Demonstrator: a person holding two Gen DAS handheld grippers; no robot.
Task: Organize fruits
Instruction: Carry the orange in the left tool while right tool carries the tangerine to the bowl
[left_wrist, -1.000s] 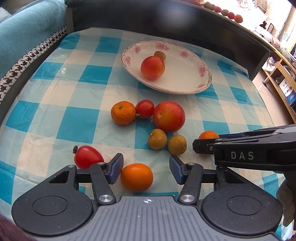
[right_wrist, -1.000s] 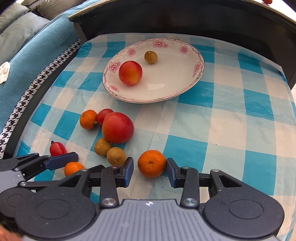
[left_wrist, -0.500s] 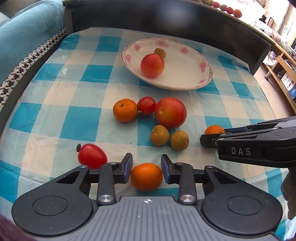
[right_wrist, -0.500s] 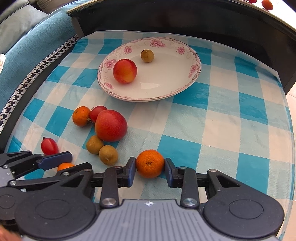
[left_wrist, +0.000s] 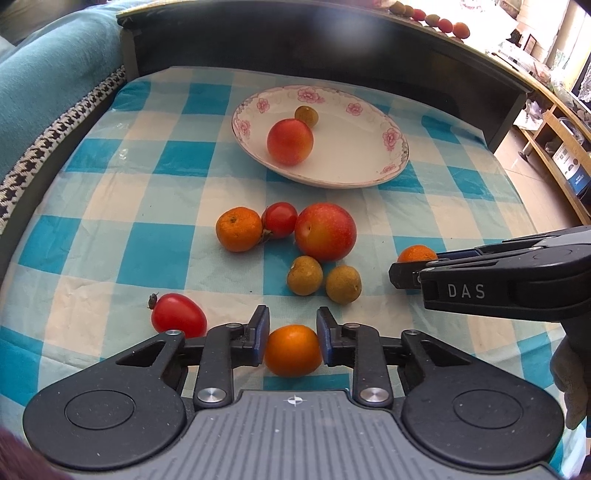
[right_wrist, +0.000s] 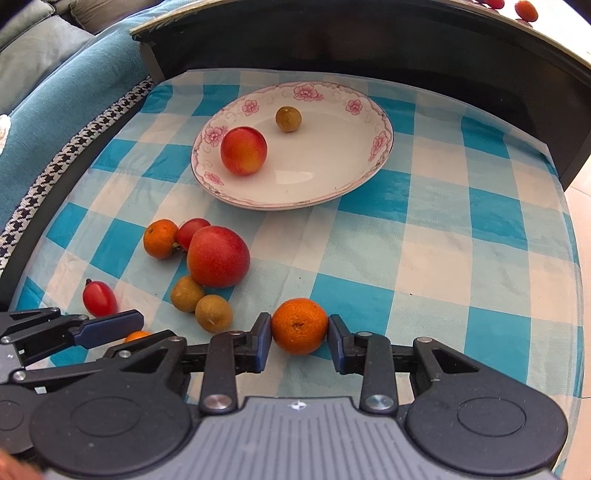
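Left jaws have closed onto small orange (left_wrist: 293, 350).

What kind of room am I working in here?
Most likely a home living room: a low table under a blue checked cloth, a teal sofa alongside it, and a floral plate holding fruit.

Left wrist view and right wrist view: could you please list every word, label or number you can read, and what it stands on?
"DAS": white letters on the side of the right gripper, seen in the left wrist view.
Boxes on the wooden shelf at far right: print too small to read.
Right wrist view: no text.
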